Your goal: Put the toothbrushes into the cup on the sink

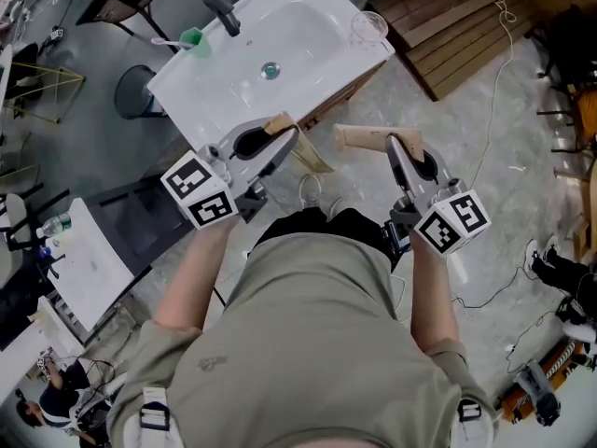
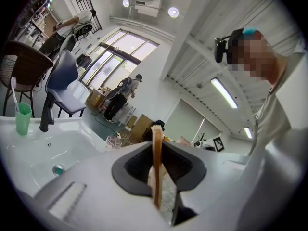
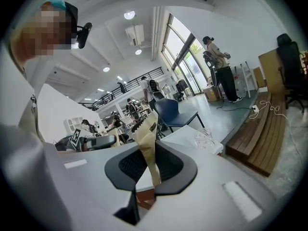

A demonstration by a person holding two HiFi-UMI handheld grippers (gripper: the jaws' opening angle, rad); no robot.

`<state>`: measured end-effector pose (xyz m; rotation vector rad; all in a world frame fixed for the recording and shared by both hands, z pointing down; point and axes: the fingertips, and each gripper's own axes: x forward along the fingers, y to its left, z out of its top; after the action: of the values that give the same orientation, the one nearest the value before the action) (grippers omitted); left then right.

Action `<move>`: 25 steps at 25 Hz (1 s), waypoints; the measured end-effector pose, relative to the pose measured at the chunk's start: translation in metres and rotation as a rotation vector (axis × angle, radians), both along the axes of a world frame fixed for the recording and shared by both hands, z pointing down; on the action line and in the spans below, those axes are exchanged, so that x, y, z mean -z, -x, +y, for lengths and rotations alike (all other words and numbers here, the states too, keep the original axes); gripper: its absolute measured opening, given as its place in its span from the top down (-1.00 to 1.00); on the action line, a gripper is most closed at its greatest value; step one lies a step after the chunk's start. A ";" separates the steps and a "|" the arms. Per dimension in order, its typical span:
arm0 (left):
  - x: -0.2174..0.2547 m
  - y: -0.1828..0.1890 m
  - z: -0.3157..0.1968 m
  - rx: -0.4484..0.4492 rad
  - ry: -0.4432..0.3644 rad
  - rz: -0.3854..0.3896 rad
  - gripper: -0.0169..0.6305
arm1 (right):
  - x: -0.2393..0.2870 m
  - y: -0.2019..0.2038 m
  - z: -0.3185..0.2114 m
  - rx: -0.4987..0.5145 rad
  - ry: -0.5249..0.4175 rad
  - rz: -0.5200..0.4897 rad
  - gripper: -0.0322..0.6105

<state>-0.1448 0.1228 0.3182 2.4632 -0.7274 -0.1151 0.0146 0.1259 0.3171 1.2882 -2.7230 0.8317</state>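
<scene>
The left gripper (image 2: 157, 179) is closed on a thin brown toothbrush (image 2: 156, 153) still partly in its wrapper. The right gripper (image 3: 150, 170) is clamped on a tan paper packet (image 3: 146, 137). Both are held just in front of the sink (image 1: 317, 17). A green cup (image 1: 193, 39) stands on the sink's rim beside the faucet (image 1: 222, 12), well apart from the grippers.

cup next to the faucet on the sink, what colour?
Green. The cup shows best in the left gripper view.
</scene>
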 end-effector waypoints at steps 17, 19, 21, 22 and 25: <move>0.000 0.001 -0.050 0.016 0.000 0.004 0.78 | 0.005 -0.003 -0.056 0.003 -0.011 0.004 0.78; -0.001 -0.001 -0.057 0.022 0.001 0.003 0.78 | 0.003 -0.005 -0.065 0.010 -0.009 0.003 0.78; -0.001 -0.004 -0.064 0.027 0.003 -0.001 0.78 | 0.002 -0.007 -0.073 0.016 -0.007 0.001 0.78; -0.001 -0.004 -0.066 0.031 0.004 -0.002 0.78 | 0.002 -0.008 -0.076 0.020 -0.006 -0.001 0.78; -0.001 -0.007 -0.073 0.045 0.005 -0.007 0.78 | 0.001 -0.010 -0.084 0.035 -0.004 -0.007 0.78</move>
<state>-0.1377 0.0500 0.3195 2.4446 -0.7848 -0.1219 0.0246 0.0421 0.3164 1.2372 -2.7458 0.8301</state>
